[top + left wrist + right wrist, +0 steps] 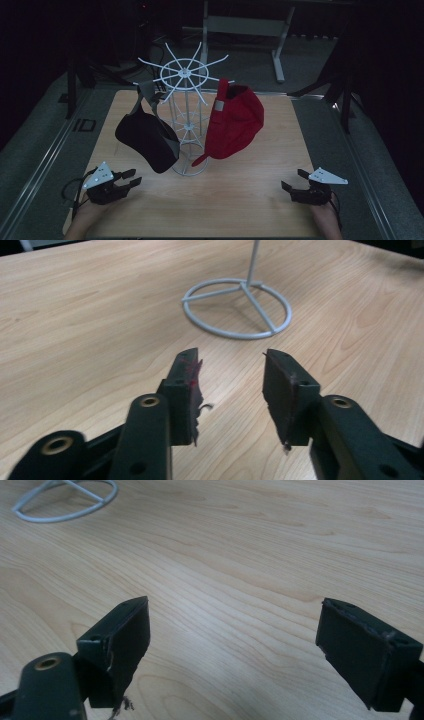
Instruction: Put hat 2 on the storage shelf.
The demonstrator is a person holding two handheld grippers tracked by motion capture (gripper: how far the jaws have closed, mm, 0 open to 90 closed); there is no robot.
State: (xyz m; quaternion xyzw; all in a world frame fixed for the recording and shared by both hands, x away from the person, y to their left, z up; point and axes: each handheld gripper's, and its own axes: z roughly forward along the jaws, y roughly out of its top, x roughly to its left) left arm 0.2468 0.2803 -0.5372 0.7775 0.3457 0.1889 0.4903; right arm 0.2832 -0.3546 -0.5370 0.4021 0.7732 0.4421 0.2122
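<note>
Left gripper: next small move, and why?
Probably lift the left gripper forward and up toward the black cap hanging on the white wire rack. Its jaws are open with nothing between them, low over the wooden table, and that cap hangs nearest it. The right gripper is also open and empty, with the red cap on its side.

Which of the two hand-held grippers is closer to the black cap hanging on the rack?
Left. The left gripper sits just below and left of the black cap. The right gripper is across the table, past the red cap.
</note>
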